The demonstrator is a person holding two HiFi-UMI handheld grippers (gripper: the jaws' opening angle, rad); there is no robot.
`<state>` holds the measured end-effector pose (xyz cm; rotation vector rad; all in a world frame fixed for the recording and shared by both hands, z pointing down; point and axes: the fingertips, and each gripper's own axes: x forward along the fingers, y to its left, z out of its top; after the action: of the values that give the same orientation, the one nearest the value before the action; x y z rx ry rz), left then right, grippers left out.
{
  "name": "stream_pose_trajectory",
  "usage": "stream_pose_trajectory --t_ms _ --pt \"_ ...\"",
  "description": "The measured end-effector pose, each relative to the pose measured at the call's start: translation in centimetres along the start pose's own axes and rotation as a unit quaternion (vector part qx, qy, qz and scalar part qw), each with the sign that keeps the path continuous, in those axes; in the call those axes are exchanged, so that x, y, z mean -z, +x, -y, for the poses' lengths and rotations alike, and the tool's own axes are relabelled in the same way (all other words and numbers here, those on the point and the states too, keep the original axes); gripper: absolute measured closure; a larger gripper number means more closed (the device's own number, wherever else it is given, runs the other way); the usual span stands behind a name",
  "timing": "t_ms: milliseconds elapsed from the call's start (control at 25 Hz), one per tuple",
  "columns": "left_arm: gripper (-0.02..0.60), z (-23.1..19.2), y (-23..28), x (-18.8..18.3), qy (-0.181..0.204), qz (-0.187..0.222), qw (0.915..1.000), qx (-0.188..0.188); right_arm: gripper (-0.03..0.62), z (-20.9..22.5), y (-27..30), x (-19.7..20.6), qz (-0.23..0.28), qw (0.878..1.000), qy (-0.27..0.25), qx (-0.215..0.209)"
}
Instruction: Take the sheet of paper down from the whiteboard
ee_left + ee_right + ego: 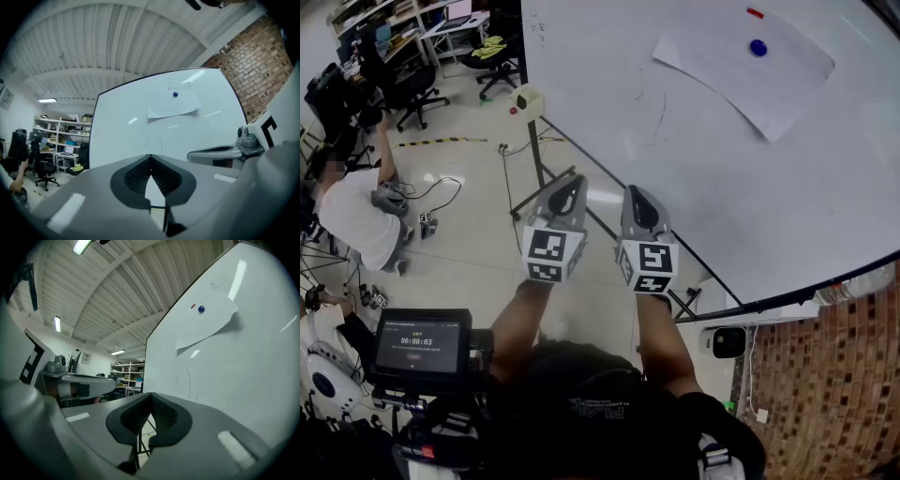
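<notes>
A white sheet of paper point(748, 61) hangs on the whiteboard point(694, 178), pinned by a blue round magnet point(757, 47), with a small red magnet point(755, 13) just above it. The same sheet point(172, 101) shows high on the board in the left gripper view, and as the sheet point(206, 322) in the right gripper view. My left gripper point(573, 187) and right gripper point(635, 195) are held side by side in front of the board's lower part, well short of the paper. Both are shut and hold nothing.
The whiteboard stands on a black stand point(546, 183) over a tiled floor. A brick wall point(834, 375) is at the lower right. A seated person point(352, 211), office chairs point(408, 89) and desks fill the left. A small screen point(422, 342) sits near my body.
</notes>
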<state>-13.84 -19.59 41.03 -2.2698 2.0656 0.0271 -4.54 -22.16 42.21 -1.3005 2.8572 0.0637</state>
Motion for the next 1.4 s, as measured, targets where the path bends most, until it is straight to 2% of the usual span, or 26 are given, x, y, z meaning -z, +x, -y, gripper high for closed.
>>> stream_pose_trajectory --t_ms 120,280,400,520,720,960,1080,1200,1240,1320,1400 --pt "0.583 2.3 1.0 -1.6 0.016 0.019 0.9990 0.038 0.582 1.1 -0.8 -0.1 0.001 1.000 0.000 0.021" --pt "0.583 1.9 5.8 -4.3 0.016 0.051 0.9937 0.098 0.582 3.8 1.8 -0.1 -0.005 0.997 0.001 0.072" --pt "0.583 3.2 9.3 -7.3 0.014 0.089 0.9839 0.154 0.582 6.7 2.0 -1.0 0.002 0.992 0.004 0.123" --pt "0.583 5.1 11.3 -11.0 0.051 0.128 0.9735 0.182 0.582 8.9 1.4 -2.3 0.015 0.988 -0.002 0.155" --pt "0.581 8.2 14.7 -15.2 0.090 0.162 0.9614 0.203 0.581 13.1 0.3 -4.5 0.044 0.982 0.007 0.184" --pt "0.532 10.6 17.3 -19.5 0.100 0.184 0.9533 0.217 0.580 17.0 -1.2 -7.7 0.080 0.977 0.023 0.198" --pt "0.532 12.0 18.2 -21.3 0.112 0.193 0.9501 0.218 0.580 18.6 -2.1 -9.4 0.099 0.976 0.043 0.190" --pt "0.526 13.0 18.8 -23.4 0.124 0.209 0.9466 0.212 0.577 19.9 -2.6 -10.9 0.115 0.977 0.075 0.164" --pt "0.522 13.3 18.9 -24.1 0.128 0.215 0.9453 0.209 0.569 20.2 -2.8 -11.5 0.120 0.977 0.081 0.157" --pt "0.511 14.1 19.2 -25.2 0.135 0.223 0.9425 0.210 0.506 20.7 -3.4 -12.6 0.133 0.976 0.087 0.148" --pt "0.497 14.7 19.4 -25.9 0.141 0.224 0.9404 0.213 0.487 21.0 -3.8 -13.7 0.148 0.974 0.088 0.148"
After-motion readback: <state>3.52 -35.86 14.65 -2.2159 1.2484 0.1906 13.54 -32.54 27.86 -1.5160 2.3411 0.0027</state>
